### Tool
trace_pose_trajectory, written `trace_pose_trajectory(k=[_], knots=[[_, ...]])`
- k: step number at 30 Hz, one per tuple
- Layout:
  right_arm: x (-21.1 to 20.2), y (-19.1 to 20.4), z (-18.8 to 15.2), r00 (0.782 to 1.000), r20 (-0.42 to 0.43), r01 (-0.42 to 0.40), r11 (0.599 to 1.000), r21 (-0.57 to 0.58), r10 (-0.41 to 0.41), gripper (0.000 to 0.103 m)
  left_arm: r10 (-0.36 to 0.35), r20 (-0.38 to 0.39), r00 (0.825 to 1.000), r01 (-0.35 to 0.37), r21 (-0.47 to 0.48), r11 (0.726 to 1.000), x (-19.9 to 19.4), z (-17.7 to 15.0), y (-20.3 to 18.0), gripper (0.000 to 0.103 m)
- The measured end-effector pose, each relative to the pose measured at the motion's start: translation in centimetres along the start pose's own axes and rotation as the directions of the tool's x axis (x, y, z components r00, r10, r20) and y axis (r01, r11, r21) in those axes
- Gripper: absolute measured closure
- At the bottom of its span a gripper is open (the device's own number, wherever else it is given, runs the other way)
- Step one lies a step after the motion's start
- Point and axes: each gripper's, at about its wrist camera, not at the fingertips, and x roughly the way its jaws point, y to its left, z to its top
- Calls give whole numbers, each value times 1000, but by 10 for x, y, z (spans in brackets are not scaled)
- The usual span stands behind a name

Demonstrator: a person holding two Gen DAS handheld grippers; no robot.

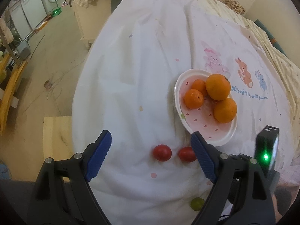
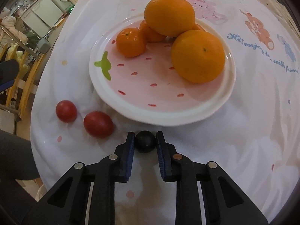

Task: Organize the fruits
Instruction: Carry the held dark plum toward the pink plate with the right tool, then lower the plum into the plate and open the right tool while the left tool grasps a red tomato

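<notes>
Our right gripper is clamped on a small dark round fruit, probably a grape, with a blue pad pressed against each side of it. The fruit sits at the very tips of the pads, low over the white cloth and just in front of the near rim of the plate. Because the hold is so close to the tips, we judge that a gentle, steady squeeze matters: more pressure could pop the fruit out forward or bruise it. We should lift straight up first, enough to clear the raised rim, then carry it over the bare pink middle of the plate and let go low, so it does not roll.

On the plate, two large oranges and some smaller ones crowd the far side; the near half is free, and that is the place to aim for.

Left of the gripper, two small red tomatoes lie on the cloth near the plate, apart from each other.

Our left gripper hangs with its jaws wide and nothing in them, over those same tomatoes. A small green fruit lies nearer us on the cloth. We should keep the left hand clear of the right one's path to the plate.
</notes>
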Motion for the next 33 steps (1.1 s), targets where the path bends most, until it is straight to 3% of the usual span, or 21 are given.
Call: trace_pose_trajectory(k=[13, 22, 28, 31, 33], knots=[[-70, -30, -18, 992, 93, -93, 994, 51, 88, 79, -1, -67, 998, 1, 6, 1000, 16, -3, -1, 19], [-77, -39, -9, 978, 172, -141, 979, 147, 115, 79, 58, -121, 991, -56, 17, 998, 41, -9, 0, 19], [-81, -51, -11, 968, 203, -185, 964, 193, 146, 79, 42, -168, 985, -39, 21, 999, 66, -11, -10, 19], [-83, -58, -11, 964, 213, -204, 956, 210, 159, 79, 38, -202, 979, -30, 41, 999, 78, -11, -17, 27], [-85, -61, -12, 962, 219, -213, 952, 219, 165, 79, 60, -221, 973, -47, 59, 997, 83, -13, -22, 39]])
